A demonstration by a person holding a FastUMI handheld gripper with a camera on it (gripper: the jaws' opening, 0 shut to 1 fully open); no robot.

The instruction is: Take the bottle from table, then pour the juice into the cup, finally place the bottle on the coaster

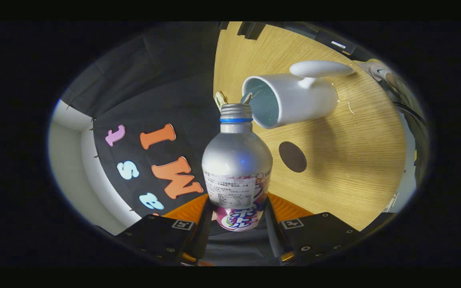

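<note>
Currently, both fingers (236, 224) clamp the silver aluminium bottle with a blue neck ring (236, 160) at lower centre. Its open mouth sits at the rim of the white ceramic cup (294, 100), upper right. A dark round coaster (292, 157) lies between them on the light wooden table (358, 160).

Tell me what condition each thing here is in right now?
bottle: cap off, tipped toward the cup, held between the fingers.
gripper: shut on the bottle.
cup: standing on the table, mouth open; contents unclear.
coaster: flat on the table, nothing on it.
table: bears the cup and coaster.
</note>
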